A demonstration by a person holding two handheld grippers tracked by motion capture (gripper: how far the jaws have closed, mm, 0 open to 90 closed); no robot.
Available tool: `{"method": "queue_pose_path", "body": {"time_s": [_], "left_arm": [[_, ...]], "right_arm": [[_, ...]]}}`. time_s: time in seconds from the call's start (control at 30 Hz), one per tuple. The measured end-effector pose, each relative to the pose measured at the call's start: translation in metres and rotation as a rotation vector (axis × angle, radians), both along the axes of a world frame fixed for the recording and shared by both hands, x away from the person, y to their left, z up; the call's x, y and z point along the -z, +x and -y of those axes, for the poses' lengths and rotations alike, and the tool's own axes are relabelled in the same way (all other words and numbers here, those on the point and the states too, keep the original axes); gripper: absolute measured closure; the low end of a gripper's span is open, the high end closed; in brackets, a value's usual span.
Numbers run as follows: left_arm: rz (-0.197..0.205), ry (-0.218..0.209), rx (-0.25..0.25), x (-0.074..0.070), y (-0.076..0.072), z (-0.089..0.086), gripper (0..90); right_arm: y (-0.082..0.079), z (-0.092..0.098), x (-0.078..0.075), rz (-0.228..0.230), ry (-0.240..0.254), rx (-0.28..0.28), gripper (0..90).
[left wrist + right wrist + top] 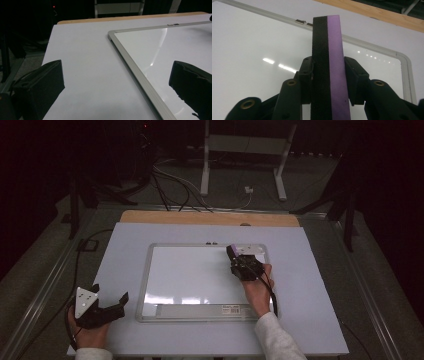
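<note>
The left gripper rests at about 7 o'clock in the high view, held from below by the left hand, its jaws spread wide and pointing toward 2 o'clock with nothing between them. The right gripper sits near 3 o'clock of centre, the right hand behind it, forearm entering from 5 o'clock, jaws clamped together and pointing toward 11 o'clock.

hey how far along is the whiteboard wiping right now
The whiteboard looks clean already; no marks show on it. In hand: the right claw is shut on the purple-and-black eraser, over the board's far right corner. The left claw rests open on the table. Left: probably just putting the eraser down.
</note>
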State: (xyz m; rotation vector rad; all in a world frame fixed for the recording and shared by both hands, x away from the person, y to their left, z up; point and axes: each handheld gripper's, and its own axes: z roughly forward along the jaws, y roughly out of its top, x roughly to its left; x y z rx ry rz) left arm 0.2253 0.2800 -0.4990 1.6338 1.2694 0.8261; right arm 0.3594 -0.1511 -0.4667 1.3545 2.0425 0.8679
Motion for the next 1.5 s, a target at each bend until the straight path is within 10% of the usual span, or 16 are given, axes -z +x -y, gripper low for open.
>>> {"method": "queue_pose_path", "body": {"time_s": [1.5], "left_arm": [[0.002, 0.002, -0.002, 0.0, -0.001, 0.0, 0.6]], "right_arm": [[0.014, 0.027, -0.002, 0.0, 0.033, 0.115, 63.1]]}}
